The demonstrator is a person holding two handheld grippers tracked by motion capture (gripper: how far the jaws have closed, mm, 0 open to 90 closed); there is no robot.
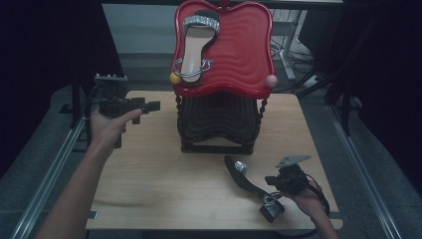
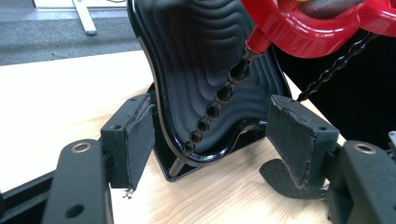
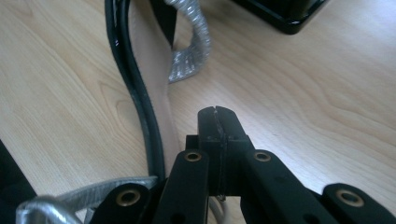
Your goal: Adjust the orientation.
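Note:
A two-tier shoe rack stands mid-table, with a red top tray (image 1: 249, 50) over a black lower tray (image 1: 219, 119). One beige sandal (image 1: 196, 45) with a silver strap lies on the red tray. Its mate (image 1: 244, 179) lies on the table at front right, sole edge up. My right gripper (image 1: 271, 180) sits beside that sandal's heel end. In the right gripper view its jaws (image 3: 218, 116) are shut flush, next to the beige insole (image 3: 149, 60) and silver strap (image 3: 189, 56). My left gripper (image 1: 152, 106) hovers at the left, open (image 2: 210, 135), facing the black tray (image 2: 201, 60).
The wooden table (image 1: 149, 164) has bare room at the front left and middle. The rack's beaded post (image 2: 219, 100) and red rim (image 2: 299, 32) are close ahead of the left gripper. Metal rails run along both table sides, and the surroundings are dark.

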